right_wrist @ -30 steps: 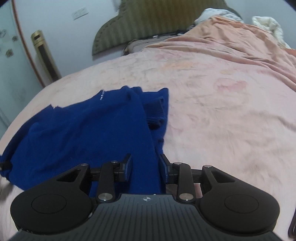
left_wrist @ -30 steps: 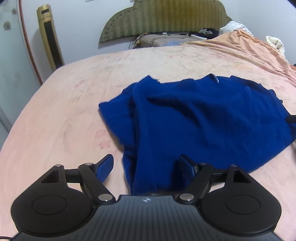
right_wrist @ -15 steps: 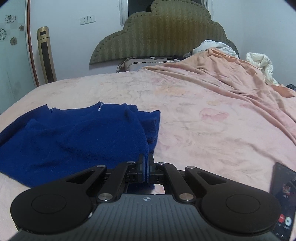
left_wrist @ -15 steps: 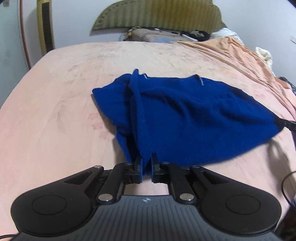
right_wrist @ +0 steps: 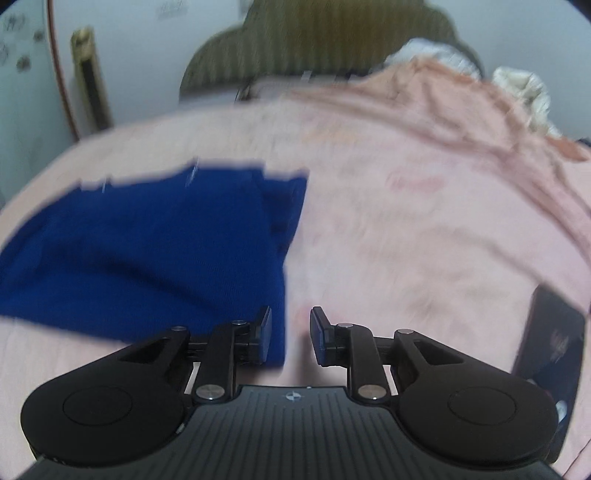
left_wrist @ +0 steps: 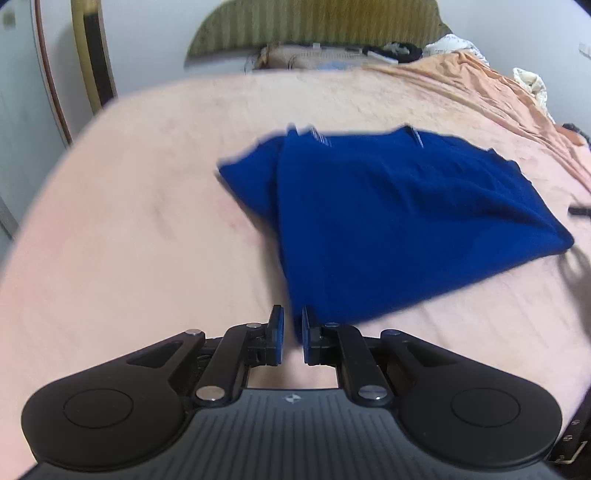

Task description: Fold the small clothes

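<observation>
A dark blue garment (left_wrist: 388, 221) lies folded on the pink bedsheet (left_wrist: 147, 240). In the left wrist view its near corner tapers down to my left gripper (left_wrist: 293, 332). The jaws stand almost shut and are starting to open, with the corner still between the fingertips. In the right wrist view the same garment (right_wrist: 147, 251) fills the left half. My right gripper (right_wrist: 290, 332) is at its near right corner, jaws opening. The cloth edge lies against the left pad (right_wrist: 265, 332), and the right pad stands clear of it over bare sheet.
A phone (right_wrist: 550, 332) lies on the bed, right of the right gripper. An orange blanket (left_wrist: 480, 96) is bunched along the far right side. Pillows and a green headboard (left_wrist: 325, 26) stand at the far end. A gold tower unit (left_wrist: 92, 55) stands off the bed's left.
My left gripper closed from wide open onto the garment's near corner and drew it along the bed. My right gripper pinched the other corner shut, then spread apart again. Both views are now blurred.
</observation>
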Tool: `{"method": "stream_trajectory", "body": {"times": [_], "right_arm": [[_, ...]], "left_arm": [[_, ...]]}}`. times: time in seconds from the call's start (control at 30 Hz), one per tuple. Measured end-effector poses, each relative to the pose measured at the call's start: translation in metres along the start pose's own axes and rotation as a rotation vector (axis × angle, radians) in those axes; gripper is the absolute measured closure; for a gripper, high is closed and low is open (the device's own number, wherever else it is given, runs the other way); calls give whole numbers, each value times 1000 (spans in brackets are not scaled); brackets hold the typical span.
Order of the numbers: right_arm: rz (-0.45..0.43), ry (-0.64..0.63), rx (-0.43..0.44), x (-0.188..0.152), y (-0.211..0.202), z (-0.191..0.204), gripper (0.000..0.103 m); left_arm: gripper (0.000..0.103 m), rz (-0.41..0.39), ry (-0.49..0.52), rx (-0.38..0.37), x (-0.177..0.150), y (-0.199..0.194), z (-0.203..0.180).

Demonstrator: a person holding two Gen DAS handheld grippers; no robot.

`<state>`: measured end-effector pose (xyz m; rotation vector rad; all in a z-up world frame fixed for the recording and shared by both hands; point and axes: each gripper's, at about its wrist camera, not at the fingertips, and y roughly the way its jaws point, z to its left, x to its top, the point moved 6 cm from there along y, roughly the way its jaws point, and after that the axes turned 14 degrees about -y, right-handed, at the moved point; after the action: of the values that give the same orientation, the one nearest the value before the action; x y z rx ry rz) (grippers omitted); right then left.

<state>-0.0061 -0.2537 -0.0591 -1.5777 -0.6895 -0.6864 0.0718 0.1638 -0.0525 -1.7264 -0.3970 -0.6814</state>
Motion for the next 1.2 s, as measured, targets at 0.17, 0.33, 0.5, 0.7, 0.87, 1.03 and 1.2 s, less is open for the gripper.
{"method": "stream_trajectory", "body": {"times": [0.17, 0.33, 0.5, 0.7, 0.87, 1.03, 1.2], "right_arm": [[-80, -69, 62, 42, 18, 26, 71], [-66, -139, 143, 63, 72, 62, 58], [7, -31, 62, 52, 118, 27, 51], [-61, 32, 20, 70, 105, 9, 46], [-71, -16, 109, 86, 126, 43, 48], [-42, -14, 35, 95, 144, 41, 50], [9, 4, 89, 93, 166, 31, 77]], "left_arm": [[93, -82, -13, -17, 42, -4, -11], [68, -16, 36, -58, 38, 31, -37], [67, 55, 79, 61, 5, 55, -13], [65, 10, -38, -13, 32, 33, 2], [50, -92, 3, -75, 77, 48, -47], [42, -139, 19, 31, 105, 90, -65], [43, -147, -10, 142, 124, 127, -50]]}}
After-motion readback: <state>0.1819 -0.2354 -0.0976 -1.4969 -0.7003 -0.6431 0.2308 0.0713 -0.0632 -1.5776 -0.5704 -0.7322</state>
